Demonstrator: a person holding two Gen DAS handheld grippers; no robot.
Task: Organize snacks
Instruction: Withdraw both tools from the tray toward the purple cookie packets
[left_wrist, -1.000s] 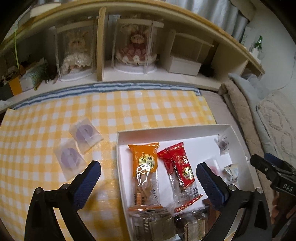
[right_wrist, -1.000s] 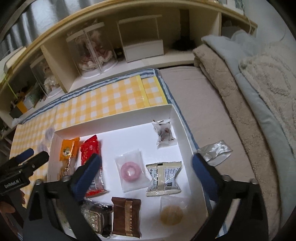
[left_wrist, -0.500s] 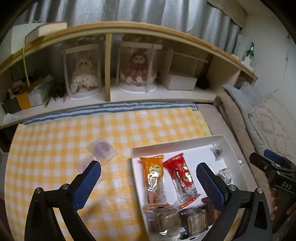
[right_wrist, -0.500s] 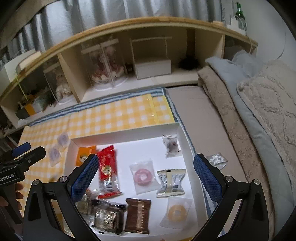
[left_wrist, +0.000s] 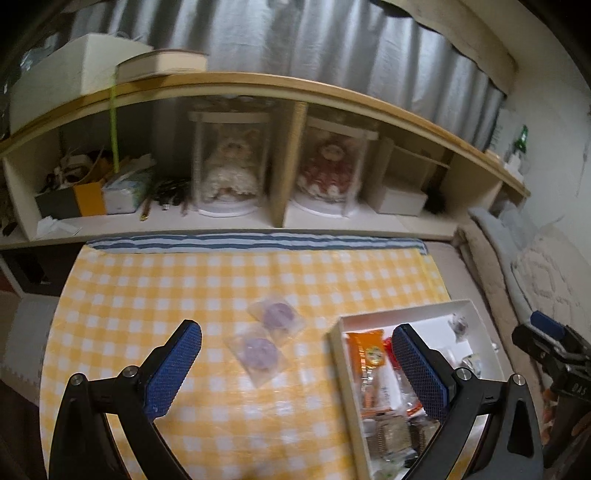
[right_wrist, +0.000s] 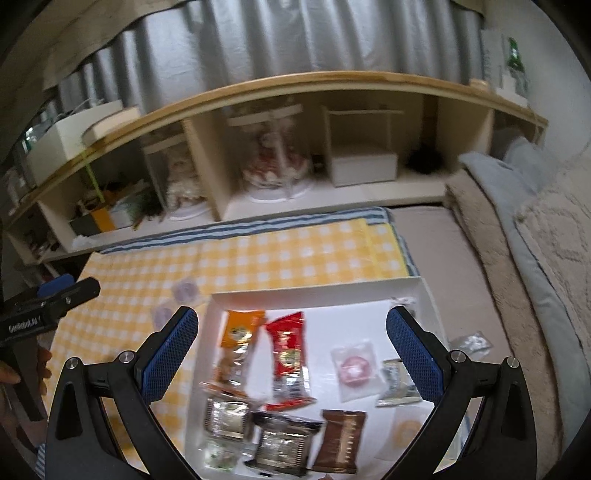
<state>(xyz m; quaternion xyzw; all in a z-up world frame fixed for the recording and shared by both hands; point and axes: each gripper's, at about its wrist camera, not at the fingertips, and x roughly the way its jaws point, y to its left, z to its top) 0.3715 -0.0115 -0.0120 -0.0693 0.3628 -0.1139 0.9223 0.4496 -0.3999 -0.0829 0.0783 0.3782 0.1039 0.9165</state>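
1. I am holding my left gripper (left_wrist: 295, 363) above the checked cloth (left_wrist: 184, 288), its jaws spread wide and gripping nothing.
2. Two purple sweets (left_wrist: 266, 341) are lying on the cloth between its fingers, at 12 o'clock, just beside the white tray (left_wrist: 338, 354).
3. I am hovering my right gripper (right_wrist: 291, 350) over the tray (right_wrist: 325, 291), jaws likewise wide and empty.
4. An orange packet (right_wrist: 236, 345), a red packet (right_wrist: 290, 354), a pink sweet (right_wrist: 354, 369) and a brown bar (right_wrist: 341, 439) are lying inside the tray.
5. A silver wrapper (right_wrist: 471, 341) is lying outside, at 3 o'clock.
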